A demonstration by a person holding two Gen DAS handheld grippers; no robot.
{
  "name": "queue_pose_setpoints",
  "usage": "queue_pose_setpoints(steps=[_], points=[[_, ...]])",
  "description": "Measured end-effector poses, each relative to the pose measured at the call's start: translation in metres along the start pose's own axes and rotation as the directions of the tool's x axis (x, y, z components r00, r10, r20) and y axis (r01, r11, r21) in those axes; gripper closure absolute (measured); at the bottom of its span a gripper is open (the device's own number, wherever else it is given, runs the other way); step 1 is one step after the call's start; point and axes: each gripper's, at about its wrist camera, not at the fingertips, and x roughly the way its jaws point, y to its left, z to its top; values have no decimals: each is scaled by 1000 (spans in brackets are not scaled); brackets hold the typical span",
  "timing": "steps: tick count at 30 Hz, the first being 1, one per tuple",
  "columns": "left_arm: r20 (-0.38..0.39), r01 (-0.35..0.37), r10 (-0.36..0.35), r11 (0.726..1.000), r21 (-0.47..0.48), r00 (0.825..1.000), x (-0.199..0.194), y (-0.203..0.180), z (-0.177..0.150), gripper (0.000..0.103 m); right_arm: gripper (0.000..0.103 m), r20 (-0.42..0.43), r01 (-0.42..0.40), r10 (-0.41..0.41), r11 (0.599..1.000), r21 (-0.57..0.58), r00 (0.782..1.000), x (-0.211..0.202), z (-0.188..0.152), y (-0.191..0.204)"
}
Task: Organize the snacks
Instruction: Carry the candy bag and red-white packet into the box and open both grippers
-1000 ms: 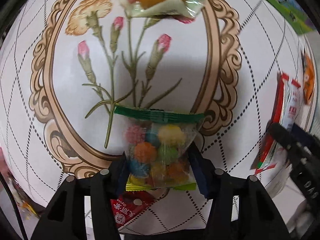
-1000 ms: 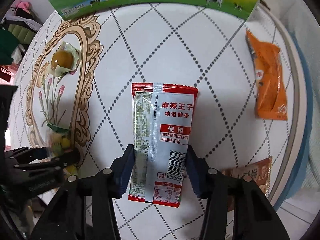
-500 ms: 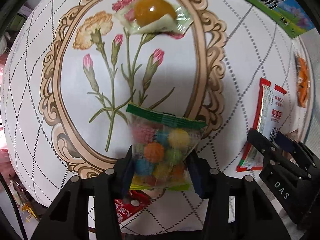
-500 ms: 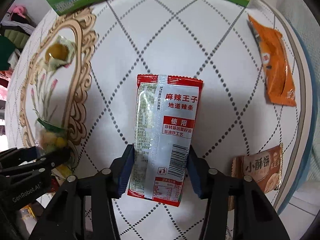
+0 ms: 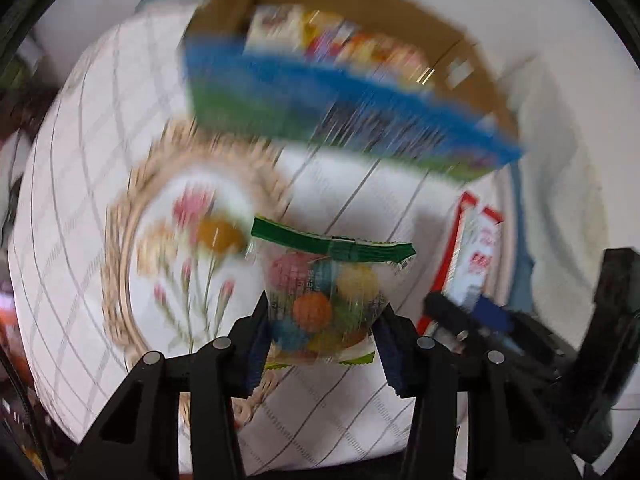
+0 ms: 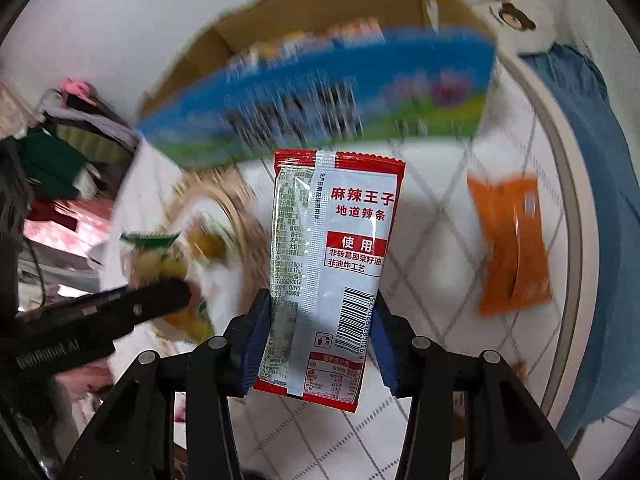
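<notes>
Item 1: clear candy bag (image 5: 322, 300), green crimped top edge, filled with coloured balls. Held by its lower half in the left gripper (image 5: 320, 344), blue pads pressed against both sides, the bag raised off the surface (image 5: 80, 208). Placed in front of the cardboard box (image 5: 360, 8), below its printed blue-and-green front wall.

Item 2: red-and-white spicy-strip packet (image 6: 332, 272), printed back with barcode facing the camera. Clamped upright by its lower part in the right gripper (image 6: 320, 344), pads against both long edges, lifted clear of the surface. Its top edge reaches just under the box's front wall.

Item 3: cardboard box, open at the top, blurred. Assorted bright packets (image 5: 332, 40) show inside; details cannot be read.

Item 4: orange snack packet (image 6: 510, 248), lying flat on the surface, to the right of the box and nearer the camera, well apart from the red-and-white packet.

Item 5: wrapped yellow-orange sweet (image 5: 220, 234), lying on the surface in front of the box, on the flower motif inside an ornate oval frame (image 5: 120, 264) printed on the cloth.

Item 6: surface, round, white covering with a diamond grid pattern. A blue cloth (image 6: 600, 200) hangs at its right edge, beyond the box's right end.
</notes>
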Motion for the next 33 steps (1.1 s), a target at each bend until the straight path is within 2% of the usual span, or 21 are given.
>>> queue_pose_setpoints(steps=[4,6,9,13,16,23,27,28,29,30,32,33], points=[[62,8,-11,999,51,998,-31,-23,57,59,53,73,-18,20,999,-32,997,-37,57,-4],[87,-24,17,997,79,996,-36,-24,84,59,53,104,-3,8,999,-47,995,-47,88,-6],[117,-93,80,990,103,990,-33,-17,127,59,53,144,62,-51,995,-77,988,-56,144,-11],[93,-168,158,980,110,983,-14,-6,174,59,53,107,132,-122,987,-90,987,-23,211,-14],[56,-215,210,970,113,976,4,5,199,59,53,51,157,-153,984,-79,987,-4,237,-30],[-60,-283,292,952,118,955,40,20,221,59,53,-56,210,-217,972,-102,975,50,242,-44],[-117,-283,294,954,103,949,53,28,221,59,52,-106,219,-228,972,-89,968,68,240,-53],[-130,-280,292,954,103,948,57,29,219,59,48,-118,216,-223,974,-71,968,71,240,-56],[-139,-278,291,955,102,947,59,30,218,58,39,-124,219,-225,974,-62,966,73,240,-58],[-148,-278,290,956,94,946,61,31,217,55,36,-130,212,-219,975,-64,967,76,241,-58],[-155,-271,280,959,77,947,62,34,216,39,25,-144,208,-216,976,-67,966,77,239,-55],[-153,-270,278,960,75,948,61,34,215,23,21,-149,206,-215,976,-70,965,78,239,-54]])
